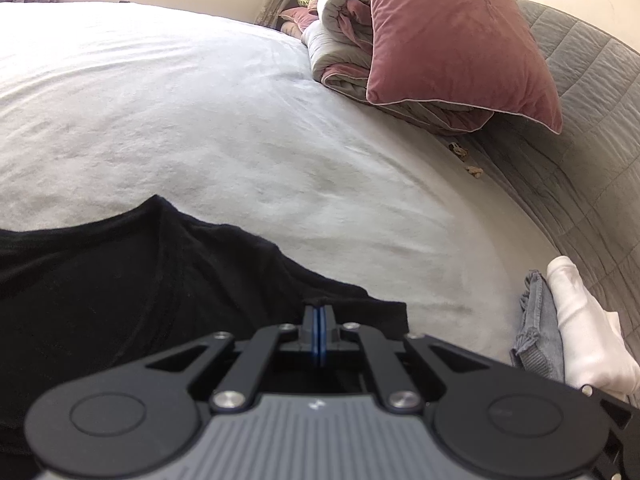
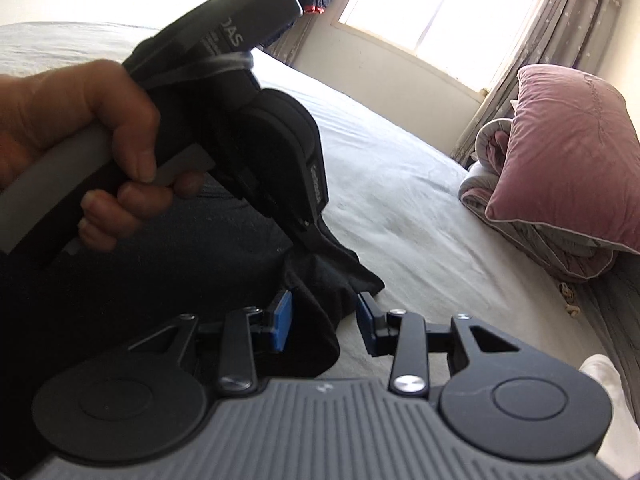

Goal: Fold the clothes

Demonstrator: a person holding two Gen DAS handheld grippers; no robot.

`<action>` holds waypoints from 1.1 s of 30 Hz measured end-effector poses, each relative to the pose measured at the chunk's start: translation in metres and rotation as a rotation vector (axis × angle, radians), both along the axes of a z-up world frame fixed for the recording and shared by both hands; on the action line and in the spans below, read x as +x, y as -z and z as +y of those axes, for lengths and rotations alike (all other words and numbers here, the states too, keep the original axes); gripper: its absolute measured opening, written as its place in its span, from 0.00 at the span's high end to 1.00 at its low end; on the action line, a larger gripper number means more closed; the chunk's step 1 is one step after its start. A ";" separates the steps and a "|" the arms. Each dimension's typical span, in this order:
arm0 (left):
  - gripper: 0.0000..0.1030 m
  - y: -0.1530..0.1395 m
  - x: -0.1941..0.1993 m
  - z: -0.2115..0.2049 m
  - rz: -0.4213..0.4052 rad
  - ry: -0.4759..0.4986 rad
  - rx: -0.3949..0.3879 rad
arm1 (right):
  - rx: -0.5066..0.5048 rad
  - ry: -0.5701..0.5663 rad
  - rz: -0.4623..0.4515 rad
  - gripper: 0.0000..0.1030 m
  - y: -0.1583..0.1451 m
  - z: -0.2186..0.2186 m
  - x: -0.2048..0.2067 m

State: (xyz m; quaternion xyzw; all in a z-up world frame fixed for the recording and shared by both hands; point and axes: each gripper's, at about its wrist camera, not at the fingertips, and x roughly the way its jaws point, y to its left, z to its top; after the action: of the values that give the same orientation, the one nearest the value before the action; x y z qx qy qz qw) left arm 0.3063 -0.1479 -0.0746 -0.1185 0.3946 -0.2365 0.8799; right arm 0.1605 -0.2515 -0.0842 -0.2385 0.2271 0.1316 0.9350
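Note:
A black garment (image 1: 120, 280) lies on the white bed sheet (image 1: 240, 120), filling the lower left of the left wrist view. My left gripper (image 1: 320, 320) is shut, blue pads together, at the garment's near edge. In the right wrist view a hand (image 2: 80, 120) holds that left gripper (image 2: 310, 236), whose tip pinches a raised bunch of the black garment (image 2: 328, 272). Just below it, my right gripper (image 2: 322, 316) has its jaws apart. A fold of the same cloth hangs between its blue pads (image 2: 280, 320), and I see no squeeze on it.
A pink pillow (image 1: 452, 40) leans on a rolled quilt (image 1: 340, 40) at the far right of the bed. A grey quilted cover (image 1: 580, 140) runs along the right edge. A folded white garment (image 1: 580, 320) and a grey-blue cloth (image 1: 540, 320) lie near right. A bright window (image 2: 440, 4) is behind.

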 end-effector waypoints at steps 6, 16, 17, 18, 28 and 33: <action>0.99 -0.007 0.001 -0.001 -0.016 0.003 0.037 | 0.104 -0.040 0.012 0.97 -0.004 0.000 0.005; 0.99 -0.040 0.003 0.021 -0.069 -0.024 0.064 | 0.425 -0.068 -0.049 0.98 -0.032 -0.003 0.002; 1.00 -0.042 0.004 0.025 -0.075 -0.025 0.071 | 0.444 -0.073 -0.041 0.98 -0.033 -0.002 0.003; 1.00 -0.045 0.004 0.029 -0.080 -0.027 0.078 | 0.463 -0.078 -0.032 0.98 -0.034 0.000 0.004; 0.99 -0.050 0.000 0.071 -0.088 -0.016 0.122 | 0.579 -0.132 0.076 0.98 -0.034 0.027 0.010; 0.99 -0.045 -0.002 0.088 -0.089 0.005 0.130 | 0.629 -0.132 0.152 0.98 -0.029 0.039 0.015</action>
State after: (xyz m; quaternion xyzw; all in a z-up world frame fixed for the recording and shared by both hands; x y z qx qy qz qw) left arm 0.3048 -0.0597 -0.0296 -0.0496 0.3699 -0.2178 0.9018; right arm 0.1752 -0.2127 -0.0549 0.0581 0.2284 0.2731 0.9327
